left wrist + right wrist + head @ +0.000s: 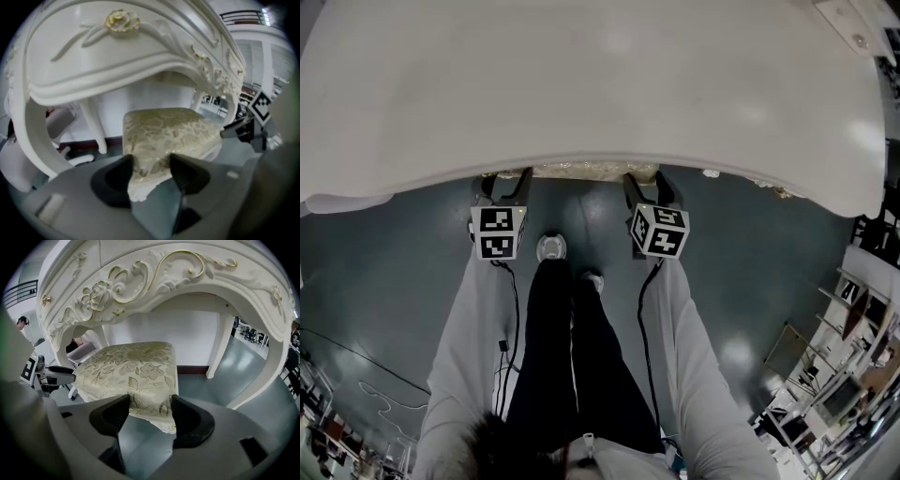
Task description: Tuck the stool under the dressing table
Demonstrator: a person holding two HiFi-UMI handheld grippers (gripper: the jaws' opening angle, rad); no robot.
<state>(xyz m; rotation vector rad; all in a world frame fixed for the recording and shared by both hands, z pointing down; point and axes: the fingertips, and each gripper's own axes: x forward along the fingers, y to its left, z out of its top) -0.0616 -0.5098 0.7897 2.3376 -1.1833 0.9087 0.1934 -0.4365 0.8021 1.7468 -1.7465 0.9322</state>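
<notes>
The stool (581,171) has a gold floral cushion and a white frame; in the head view only its near edge shows below the white dressing table (581,84). My left gripper (508,180) is shut on the seat's near left corner. My right gripper (643,184) is shut on the near right corner. In the left gripper view the cushion (164,129) lies beneath the carved table apron (117,56), pinched at my left gripper (151,171). In the right gripper view the cushion (131,366) sits in the table's arch (154,273), held by my right gripper (150,413).
The person's legs and shoes (551,247) stand just behind the stool on the grey floor. A white wall closes the back of the knee space. Table legs (93,126) (215,348) flank the stool. A pale office chair (58,122) stands at left; shelving (853,356) at right.
</notes>
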